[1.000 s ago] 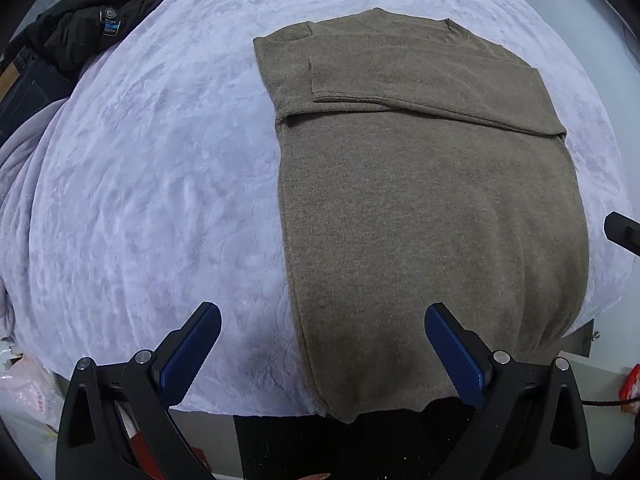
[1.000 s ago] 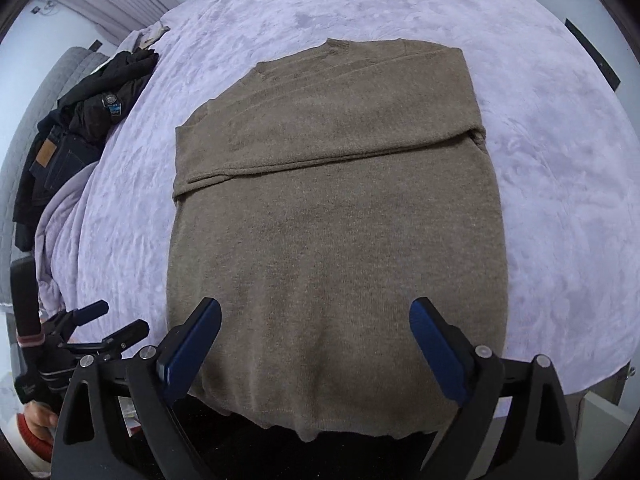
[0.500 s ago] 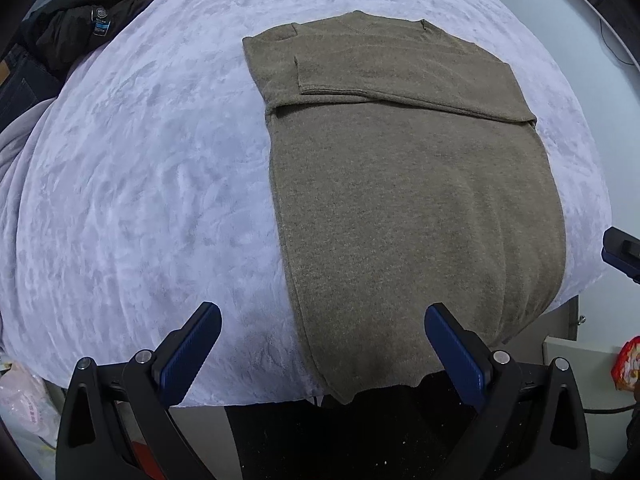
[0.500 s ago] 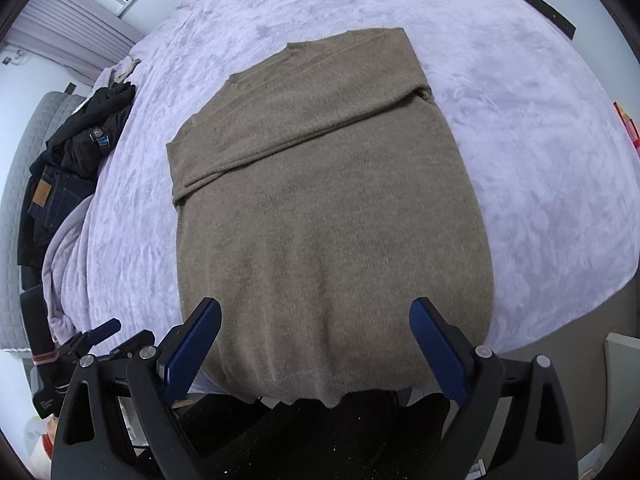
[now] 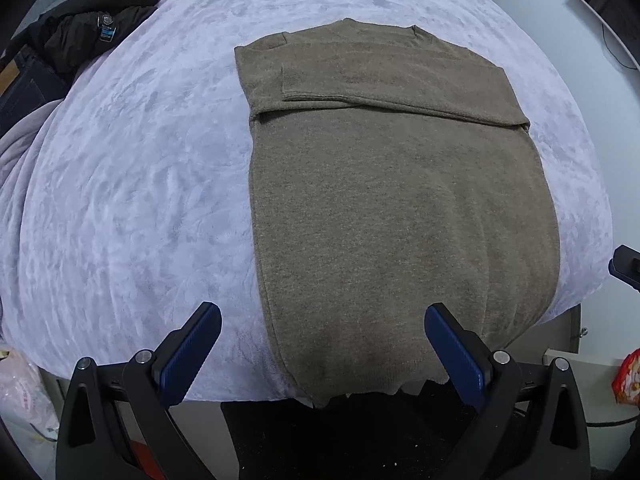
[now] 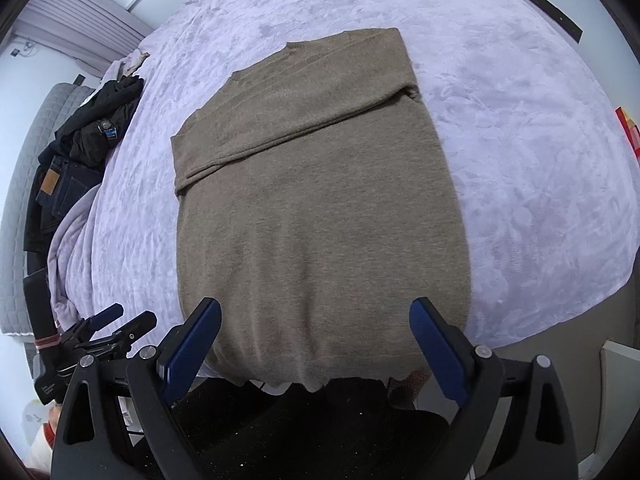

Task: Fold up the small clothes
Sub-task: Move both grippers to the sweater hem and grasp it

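Item: one olive-brown knitted long-sleeved sweater (image 5: 400,208), lying flat on the bed covered with a pale lilac plush blanket (image 5: 140,184). Collar end points away from the near bed edge; the hem (image 5: 360,388) hangs just over that edge.

Progress: both sleeves are folded across the chest, one ribbed cuff (image 5: 292,84) lying near the sweater's left side seam. The body forms a tidy long rectangle. By my reading, the sleeve stage is done and the lengthwise fold, hem up toward the collar, is left; no such fold shows yet.

Left hand-held gripper (image 5: 320,348): blue-padded fingers wide apart, empty, poised just short of the hem, straddling the sweater's left lower corner.

Right hand-held gripper (image 6: 316,340): fingers likewise wide apart, empty, poised over the hem toward the sweater's right lower corner. Neither touches the knit as far as I can see.

Other stock: heap of black jacket and dark blue jeans (image 6: 80,148), well apart from the sweater, beyond its left side at the bed's far edge.

Containers: none in view holding clothes. A pink-printed plastic bag (image 5: 24,396) sits below the bed edge, left of the hem; contents cannot be told.
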### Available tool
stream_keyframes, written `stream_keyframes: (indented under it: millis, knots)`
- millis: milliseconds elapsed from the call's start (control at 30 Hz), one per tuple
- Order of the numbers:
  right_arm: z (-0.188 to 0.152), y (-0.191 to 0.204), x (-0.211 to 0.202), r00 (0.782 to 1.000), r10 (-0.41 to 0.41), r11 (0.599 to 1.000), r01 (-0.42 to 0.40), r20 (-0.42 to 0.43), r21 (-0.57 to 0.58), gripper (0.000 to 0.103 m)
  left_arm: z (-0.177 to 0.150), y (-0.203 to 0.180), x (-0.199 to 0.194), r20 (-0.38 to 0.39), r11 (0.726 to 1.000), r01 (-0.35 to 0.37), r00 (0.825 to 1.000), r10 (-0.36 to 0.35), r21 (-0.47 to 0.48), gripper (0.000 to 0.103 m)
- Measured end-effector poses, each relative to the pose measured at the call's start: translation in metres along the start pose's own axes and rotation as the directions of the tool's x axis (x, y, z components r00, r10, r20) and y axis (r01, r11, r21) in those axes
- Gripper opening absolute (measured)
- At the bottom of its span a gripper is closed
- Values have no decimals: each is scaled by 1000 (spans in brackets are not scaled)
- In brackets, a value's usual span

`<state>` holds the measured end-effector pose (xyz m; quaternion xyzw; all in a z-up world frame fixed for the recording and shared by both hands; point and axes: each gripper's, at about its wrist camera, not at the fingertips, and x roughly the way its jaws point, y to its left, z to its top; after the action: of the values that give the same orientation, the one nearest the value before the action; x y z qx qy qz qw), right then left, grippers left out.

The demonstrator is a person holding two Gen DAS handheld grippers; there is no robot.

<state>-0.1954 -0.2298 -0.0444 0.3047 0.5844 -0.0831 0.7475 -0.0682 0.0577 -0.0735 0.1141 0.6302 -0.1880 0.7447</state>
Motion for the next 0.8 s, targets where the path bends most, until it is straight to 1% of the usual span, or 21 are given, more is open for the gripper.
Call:
stream_keyframes:
  millis: [67,233,367,500,667,800]
  knots:
    - [-1,-16,-7,1000,8,1000,-8,-3,6,96,-3,-11,0,0,1000,10,1000,-10,-10,102]
    - [-3,-52,-22,1000,25,1000,-25,3,14,96,-8,-42,0,-2,1000,-9,1000,9,-6,102]
    - [-2,-76,-24,999,40,999,-39,-5,23,96,-13,-53,1,-3,1000,-13,1000,13,-13,102]
    - [-6,-88,-18,997,74,997,-74,-21,26,95,-18,-57,6,-13,999,-23,1000,22,-26,102]
    - [-13,-96,0,994,93,996,-92,-66,19,95,-26,-51,15,-20,998,-36,999,35,-56,102]
    - [-19,-100,17,990,108,994,-107,-90,8,95,-35,-39,26,-27,997,-19,999,17,-73,102]
